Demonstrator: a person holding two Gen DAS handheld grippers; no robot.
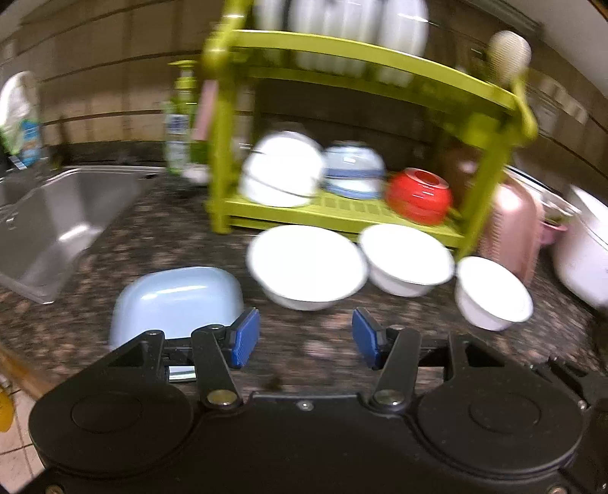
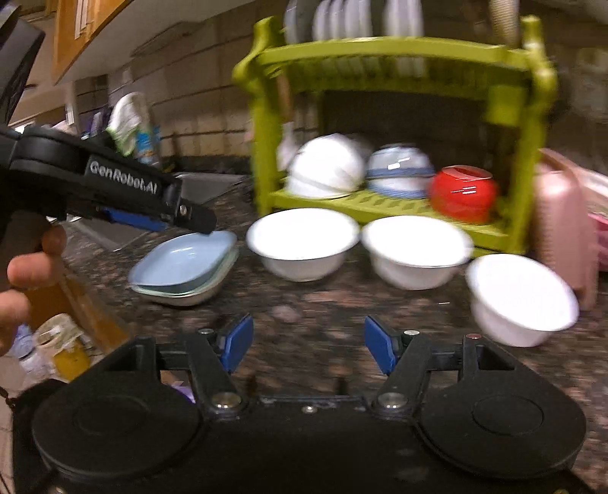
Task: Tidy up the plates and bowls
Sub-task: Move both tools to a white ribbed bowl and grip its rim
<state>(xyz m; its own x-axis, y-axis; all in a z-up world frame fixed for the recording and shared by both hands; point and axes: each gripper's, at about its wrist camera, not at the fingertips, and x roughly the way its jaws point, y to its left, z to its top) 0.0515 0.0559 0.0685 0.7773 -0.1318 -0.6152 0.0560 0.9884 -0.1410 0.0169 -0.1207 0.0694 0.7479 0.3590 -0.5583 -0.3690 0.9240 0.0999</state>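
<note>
Blue-padded fingers of the left gripper point(image 1: 306, 338) stand wide apart above a speckled dark granite counter point(image 1: 311, 353), holding nothing. At ten o'clock from them, just beside the left pad, sits a pale blue square melamine dish point(image 1: 176, 300); the right wrist view shows it nested on a second, greenish dish beneath it point(image 2: 190, 296). Three white enamel bowls with thin dark rims stand upright in a row along the counter: a large one point(image 1: 306, 264) at twelve o'clock, a middle one point(image 1: 406, 256) at one o'clock and a smaller one point(image 1: 492, 290) at two o'clock, tilted in the blur. Behind them rises a lime-green two-tier plastic dish rack point(image 1: 342, 212). Its lower shelf carries upturned white bowls point(image 1: 281, 169), a stack of white bowls with blue bands point(image 1: 355, 169) and a glossy red bowl point(image 1: 420, 195), also upside down. White plates point(image 1: 342, 26) stand on edge in the top tier. A stainless steel sink point(image 1: 57, 216) lies at nine o'clock, a pink ribbed container point(image 1: 511, 228) at three o'clock of the rack.

From the right wrist view, the right gripper point(image 2: 308, 347) likewise hangs open and empty over the counter, while a person's hand point(image 2: 22, 273) at nine o'clock grips the handle of the left tool above the blue dish. Motion blur softens both views.
</note>
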